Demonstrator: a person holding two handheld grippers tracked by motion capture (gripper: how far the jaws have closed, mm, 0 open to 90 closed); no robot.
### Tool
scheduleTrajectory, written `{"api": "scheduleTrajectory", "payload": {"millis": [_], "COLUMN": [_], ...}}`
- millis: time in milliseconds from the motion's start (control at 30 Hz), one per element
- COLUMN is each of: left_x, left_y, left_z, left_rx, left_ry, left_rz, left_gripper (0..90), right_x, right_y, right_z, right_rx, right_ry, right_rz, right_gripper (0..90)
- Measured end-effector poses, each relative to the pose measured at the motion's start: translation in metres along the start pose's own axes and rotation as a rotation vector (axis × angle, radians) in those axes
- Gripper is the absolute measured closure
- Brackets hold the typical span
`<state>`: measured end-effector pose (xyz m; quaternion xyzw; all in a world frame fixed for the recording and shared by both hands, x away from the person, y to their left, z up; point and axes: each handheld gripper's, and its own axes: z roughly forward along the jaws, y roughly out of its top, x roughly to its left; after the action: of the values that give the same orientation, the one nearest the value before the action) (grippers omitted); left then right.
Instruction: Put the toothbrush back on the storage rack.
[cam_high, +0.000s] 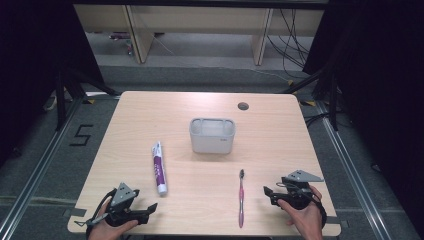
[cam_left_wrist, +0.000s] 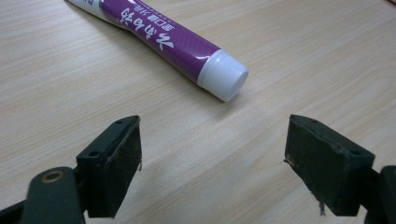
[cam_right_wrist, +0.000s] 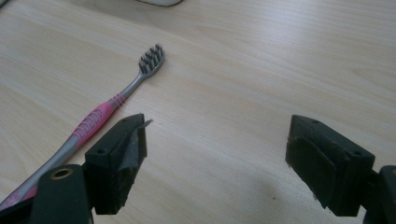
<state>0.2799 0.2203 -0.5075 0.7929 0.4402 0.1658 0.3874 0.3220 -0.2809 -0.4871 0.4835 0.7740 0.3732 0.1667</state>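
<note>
Wooden table (cam_high: 280, 150) | floor marking "5" (cam_high: 81, 135) | purple toothpaste (cam_left_wrist: 163, 39), Chinese lettering | both grippers' fingers spread, empty

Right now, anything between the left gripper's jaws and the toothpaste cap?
Nothing: in the left gripper view only bare table lies between the open left gripper and the toothpaste tube cap.

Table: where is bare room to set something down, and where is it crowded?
Bare wood lies between the toothpaste tube and the toothbrush, in front of the white holder. The table also has room right of the holder. Tighter spots: near the left gripper beside the tube's cap, and the right gripper beside the toothbrush.
</note>
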Motion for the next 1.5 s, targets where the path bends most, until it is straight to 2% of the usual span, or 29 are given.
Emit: {"api": "scheduleTrajectory", "payload": {"millis": [33, 67, 133, 167, 267, 300, 333, 367, 400, 433, 467, 500, 533, 600, 633, 833, 867, 933, 967, 1000, 1033, 1067, 1133, 1167, 1300, 1400, 1433, 1467, 1500], "left_x": [0.000, 0.000, 0.000, 0.000, 0.000, 0.000, 0.000, 0.000, 0.000, 0.000, 0.000, 0.000, 0.000, 0.000, 0.000, 0.000, 0.000, 0.001, 0.001, 0.000, 0.001, 0.001, 0.000, 0.000, 0.001, 0.001, -0.001, 0.000, -0.001], "left_y": [0.000, 0.000, 0.000, 0.000, 0.000, 0.000, 0.000, 0.000, 0.000, 0.000, 0.000, 0.000, 0.000, 0.000, 0.000, 0.000, 0.000, 0.000, -0.001, -0.001, -0.001, -0.001, 0.000, -0.001, 0.000, 0.000, -0.001, 0.000, -0.001], "left_z": [0.000, 0.000, 0.000, 0.000, 0.000, 0.000, 0.000, 0.000, 0.000, 0.000, 0.000, 0.000, 0.000, 0.000, 0.000, -0.001, -0.001, -0.001, 0.000, 0.000, 0.000, 0.000, -0.001, 0.000, 0.000, -0.001, 0.001, 0.000, 0.000], "left_rx": [0.002, 0.003, 0.004, 0.005, 0.004, 0.006, 0.006, 0.006, 0.004, 0.005, 0.004, 0.004, 0.005, 0.004, 0.002, -0.001, -0.004, -0.006, -0.012, -0.022, -0.012, -0.012, -0.002, -0.011, -0.010, 0.001, -0.024, -0.014, -0.021], "left_ry": [0.000, 0.000, 0.000, -0.005, 0.000, -0.001, -0.001, -0.001, 0.000, 0.000, -0.001, 0.000, 0.000, -0.005, -0.004, -0.003, -0.003, -0.003, -0.005, -0.005, -0.004, -0.005, -0.003, -0.006, -0.003, -0.005, -0.003, -0.004, -0.004], "left_rz": [0.001, 0.003, 0.004, 0.004, 0.007, 0.009, 0.009, 0.009, 0.006, 0.004, 0.005, 0.005, 0.005, 0.005, 0.005, 0.006, 0.004, 0.004, 0.005, -0.010, 0.005, 0.005, 0.003, 0.000, -0.002, 0.002, -0.023, -0.009, -0.017], "left_gripper": [18.3, 18.3, 18.3, 18.3, 18.3, 18.3, 18.3, 18.3, 18.3, 18.3, 18.3, 18.3, 18.3, 18.3, 18.3, 18.3, 18.3, 18.3, 18.3, 18.3, 18.3, 18.3, 18.3, 18.3, 18.3, 18.3, 18.3, 18.3, 18.3], "right_x": [0.000, 0.001, 0.002, 0.000, 0.002, 0.005, 0.002, 0.004, 0.006, 0.006, 0.007, 0.009, 0.012, 0.016, 0.019, 0.027, 0.031, 0.031, 0.034, 0.036, 0.039, 0.042, 0.047, 0.051, 0.065, 0.074, 0.078, 0.080, 0.082], "right_y": [0.000, 0.000, 0.001, 0.002, 0.004, 0.004, 0.005, 0.007, 0.008, 0.009, 0.010, 0.012, 0.013, 0.014, 0.014, 0.016, 0.016, 0.017, 0.018, 0.018, 0.018, 0.018, 0.019, 0.019, 0.020, 0.019, 0.018, 0.018, 0.017], "right_z": [-0.001, 0.001, 0.000, -0.002, -0.002, -0.001, -0.001, -0.002, -0.003, -0.002, -0.002, -0.005, -0.005, -0.005, -0.005, -0.009, -0.011, -0.010, -0.010, -0.010, -0.009, -0.009, -0.007, -0.007, -0.001, 0.003, 0.004, 0.005, 0.007], "right_rx": [0.014, -0.003, 0.018, 0.010, 0.027, 0.036, 0.026, 0.046, 0.052, 0.041, 0.029, 0.048, 0.055, 0.058, 0.066, 0.051, 0.060, 0.030, 0.017, 0.028, 0.015, 0.021, 0.026, 0.032, 0.036, 0.050, 0.059, 0.064, 0.068], "right_ry": [0.004, -0.003, -0.005, -0.009, 0.004, 0.033, 0.010, 0.024, 0.012, 0.045, 0.048, 0.030, 0.038, 0.057, 0.076, 0.120, 0.122, 0.141, 0.145, 0.157, 0.162, 0.176, 0.198, 0.202, 0.245, 0.266, 0.271, 0.279, 0.279], "right_rz": [-0.003, 0.011, 0.014, -0.020, -0.028, -0.005, -0.056, -0.048, -0.056, -0.091, -0.119, -0.112, -0.098, -0.122, -0.099, -0.152, -0.128, -0.193, -0.206, -0.199, -0.222, -0.212, -0.238, -0.234, -0.291, -0.304, -0.307, -0.313, -0.321], "right_gripper": [21.4, 21.8, 24.3, 24.7, 26.3, 27.9, 28.7, 29.6, 31.3, 35.3, 36.5, 36.8, 39.3, 45.5, 48.9, 70.0, 72.5, 79.3, 81.5, 83.3, 85.3, 87.0, 88.6, 89.7, 90.0, 90.0, 90.0, 90.0, 90.0]}}
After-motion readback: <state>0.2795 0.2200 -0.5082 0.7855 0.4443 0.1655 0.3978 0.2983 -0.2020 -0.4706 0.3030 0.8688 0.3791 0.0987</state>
